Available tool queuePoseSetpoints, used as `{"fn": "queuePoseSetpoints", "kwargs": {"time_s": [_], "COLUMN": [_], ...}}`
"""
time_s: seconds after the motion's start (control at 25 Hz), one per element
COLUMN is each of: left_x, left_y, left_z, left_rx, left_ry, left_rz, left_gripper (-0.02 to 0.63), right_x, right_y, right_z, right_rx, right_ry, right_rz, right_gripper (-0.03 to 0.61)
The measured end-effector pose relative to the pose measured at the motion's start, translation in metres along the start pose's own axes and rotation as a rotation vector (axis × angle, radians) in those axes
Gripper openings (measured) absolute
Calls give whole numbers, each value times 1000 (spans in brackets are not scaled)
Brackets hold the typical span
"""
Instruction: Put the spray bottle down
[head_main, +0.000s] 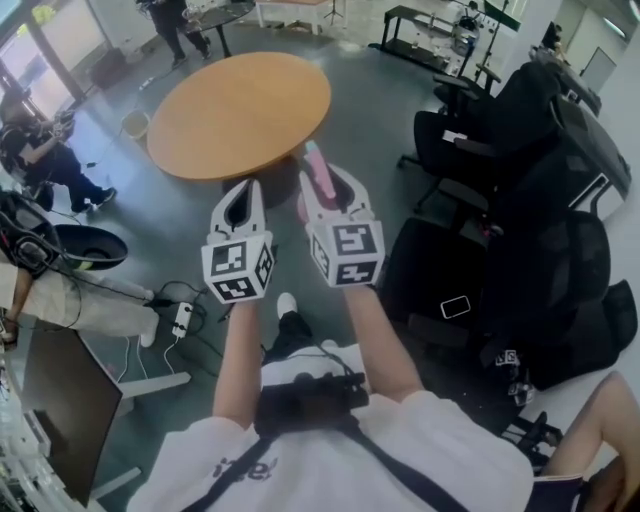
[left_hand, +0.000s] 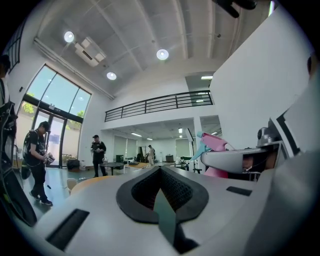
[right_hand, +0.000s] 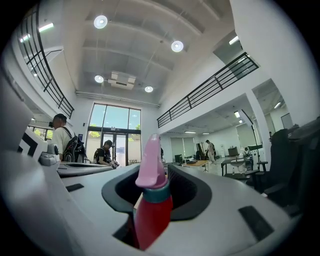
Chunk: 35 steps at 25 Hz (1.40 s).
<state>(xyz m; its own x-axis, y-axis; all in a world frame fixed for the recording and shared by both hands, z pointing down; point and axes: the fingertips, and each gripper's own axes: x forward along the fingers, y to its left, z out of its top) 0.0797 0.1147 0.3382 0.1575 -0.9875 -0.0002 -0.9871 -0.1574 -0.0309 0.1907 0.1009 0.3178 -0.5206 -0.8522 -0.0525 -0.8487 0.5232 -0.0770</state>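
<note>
In the head view I hold both grippers level at chest height, short of a round wooden table (head_main: 240, 110). A spray bottle (head_main: 318, 172) with a pink trigger head and a red body stands upright between the jaws of my right gripper (head_main: 325, 188), which is shut on it. The right gripper view shows the red body (right_hand: 152, 215) clamped low between the black pads, its pink head above them. My left gripper (head_main: 245, 190) is beside it on the left, its jaw tips together with nothing held. From the left gripper view (left_hand: 160, 169) the spray bottle (left_hand: 218, 143) shows at the right.
Black office chairs (head_main: 540, 200) crowd the right side. A seated person (head_main: 40, 150) is at the far left, with a white bucket (head_main: 135, 122) by the table. Cables and a power strip (head_main: 180, 318) lie on the floor. A dark monitor (head_main: 60, 400) stands at the lower left.
</note>
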Motion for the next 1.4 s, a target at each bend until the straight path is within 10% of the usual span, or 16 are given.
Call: {"fn": "queuePoseSetpoints", "kwargs": {"time_s": [1.4], "left_x": [172], "left_y": [154], "left_z": [-16], "left_rx": [-70], "left_ry": [38], "left_rz": [-39], "left_gripper": [11], "right_x": [224], "right_y": [27], "right_z": [-21], "right_rx": [67], "right_ry": [63], "right_rz": [109], "right_gripper": [149]}}
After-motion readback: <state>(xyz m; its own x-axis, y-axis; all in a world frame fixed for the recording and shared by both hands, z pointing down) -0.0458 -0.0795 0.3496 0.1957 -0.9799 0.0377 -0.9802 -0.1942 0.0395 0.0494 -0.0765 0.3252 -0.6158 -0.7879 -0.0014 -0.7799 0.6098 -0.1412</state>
